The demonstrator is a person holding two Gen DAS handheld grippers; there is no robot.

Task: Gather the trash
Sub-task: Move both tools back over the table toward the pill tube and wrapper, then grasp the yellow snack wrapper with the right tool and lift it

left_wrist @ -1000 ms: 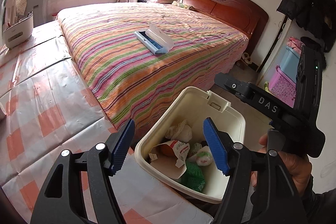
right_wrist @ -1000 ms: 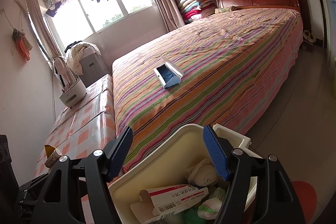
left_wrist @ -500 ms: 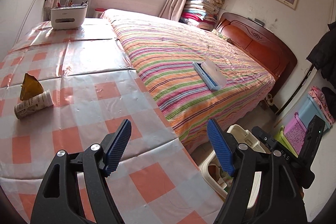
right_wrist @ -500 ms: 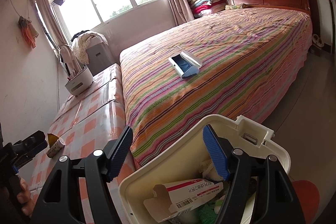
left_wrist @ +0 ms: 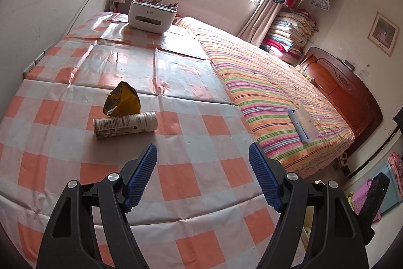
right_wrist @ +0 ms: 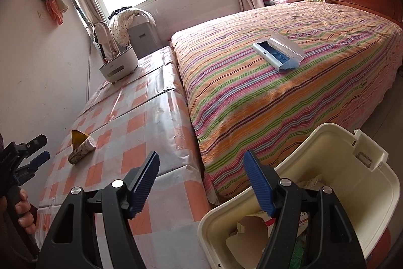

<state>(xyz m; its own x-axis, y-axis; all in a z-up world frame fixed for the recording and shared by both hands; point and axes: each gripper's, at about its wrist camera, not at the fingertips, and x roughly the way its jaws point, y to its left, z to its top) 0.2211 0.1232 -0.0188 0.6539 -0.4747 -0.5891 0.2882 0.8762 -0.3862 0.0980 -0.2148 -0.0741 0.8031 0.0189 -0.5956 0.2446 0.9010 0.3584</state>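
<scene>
Our left gripper (left_wrist: 202, 178) has its jaws wide apart with nothing between them; it hangs above the checked cloth of the bench (left_wrist: 176, 82) and touches nothing. Our right gripper (right_wrist: 201, 179) likewise has its jaws spread wide and empty, poised over the near corner of the bench and the rim of the cream trash bin (right_wrist: 335, 183), which stands beside the bench and the bed, just right of that gripper.

On the bench, ahead and to the left of the left gripper, we see a small white tube-shaped container (left_wrist: 125, 124) lying on its side. Its long axis runs roughly left to right in the left wrist view, capped end to the right, barcode label near the left end. A crumpled yellow-brown wrapper (left_wrist: 122, 102) sits just behind it, touching it or nearly so. From the right wrist view the same container (right_wrist: 81, 150) lies well to the left, cap end pointing up and right.

Inside the bin we can make out a torn cardboard piece (right_wrist: 248, 235) and other scraps, partly hidden by the right gripper. On the striped bed (right_wrist: 289, 97) rests a blue and white case (right_wrist: 278, 54). A white organizer box (left_wrist: 152, 17) stands at the far end of the bench.
</scene>
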